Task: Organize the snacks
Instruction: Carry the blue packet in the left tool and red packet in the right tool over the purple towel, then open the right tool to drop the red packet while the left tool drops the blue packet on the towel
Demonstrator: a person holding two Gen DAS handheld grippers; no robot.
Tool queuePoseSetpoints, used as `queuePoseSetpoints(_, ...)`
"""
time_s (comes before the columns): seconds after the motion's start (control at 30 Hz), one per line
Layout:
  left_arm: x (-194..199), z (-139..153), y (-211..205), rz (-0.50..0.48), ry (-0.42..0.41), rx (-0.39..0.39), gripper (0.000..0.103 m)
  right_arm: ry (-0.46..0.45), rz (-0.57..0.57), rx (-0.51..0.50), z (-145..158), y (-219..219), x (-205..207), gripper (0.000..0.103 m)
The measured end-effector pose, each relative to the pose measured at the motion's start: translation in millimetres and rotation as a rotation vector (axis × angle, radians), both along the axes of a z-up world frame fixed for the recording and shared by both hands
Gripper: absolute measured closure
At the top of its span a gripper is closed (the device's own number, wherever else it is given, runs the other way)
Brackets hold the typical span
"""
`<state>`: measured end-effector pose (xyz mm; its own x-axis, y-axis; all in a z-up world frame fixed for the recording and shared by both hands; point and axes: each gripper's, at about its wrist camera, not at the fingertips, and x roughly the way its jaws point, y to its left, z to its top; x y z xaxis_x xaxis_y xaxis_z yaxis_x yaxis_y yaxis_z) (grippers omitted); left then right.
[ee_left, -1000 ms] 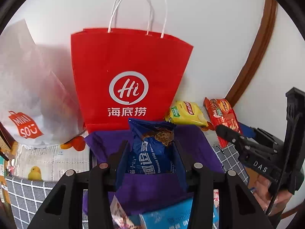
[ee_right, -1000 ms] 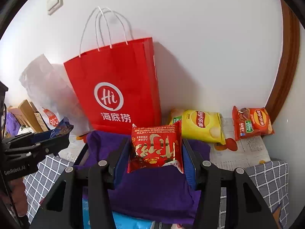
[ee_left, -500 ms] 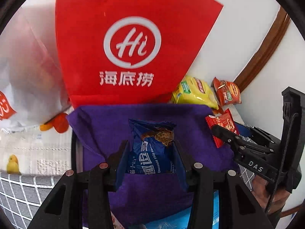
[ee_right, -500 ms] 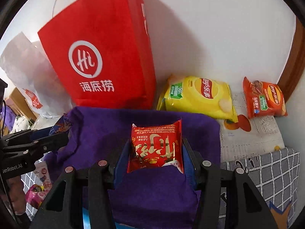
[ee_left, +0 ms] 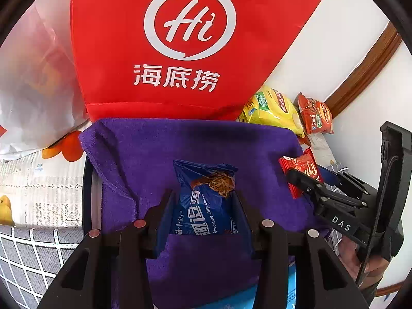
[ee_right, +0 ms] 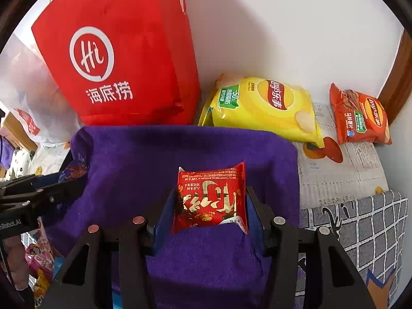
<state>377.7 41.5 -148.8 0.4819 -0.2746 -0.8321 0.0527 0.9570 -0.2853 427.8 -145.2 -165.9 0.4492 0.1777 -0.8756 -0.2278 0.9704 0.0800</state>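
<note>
My left gripper is shut on a blue chocolate chip cookie packet and holds it over a purple towel. My right gripper is shut on a red snack packet over the same towel. In the left wrist view the right gripper shows at the right with the red packet. In the right wrist view the left gripper shows at the left edge. A yellow chip bag and an orange chip bag lie behind the towel by the wall.
A red paper bag stands upright against the wall just behind the towel, also in the right wrist view. A white plastic bag sits to its left. More packets lie at the lower left. A grey checked cloth covers the right front.
Both grippers have moved forward and down toward the purple towel with their packets still held. The red bag and chip bags now look closer.
</note>
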Motion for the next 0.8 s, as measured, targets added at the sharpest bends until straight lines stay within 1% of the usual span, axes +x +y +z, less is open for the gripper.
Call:
queuePoseSetpoints(0.47, 7, -13, 3, 0.008, 0.066, -0.002, 0.060, 0.062, 0.017, -0.042, -15, 7, 5, 0.048)
queuePoseSetpoints(0.6, 8, -14, 5, 0.008, 0.073, -0.003, 0.060, 0.066, 0.015, -0.019, -11, 5, 5, 0.047)
queuePoseSetpoints(0.7, 9, -15, 5, 0.003, 0.081, -0.005, 0.060, 0.071, 0.012, -0.013, -2, 4, 4, 0.047)
queuePoseSetpoints(0.8, 10, -16, 4, 0.000, 0.103, -0.005, 0.060, 0.030, 0.024, -0.002, 15, 4, -1, 0.042)
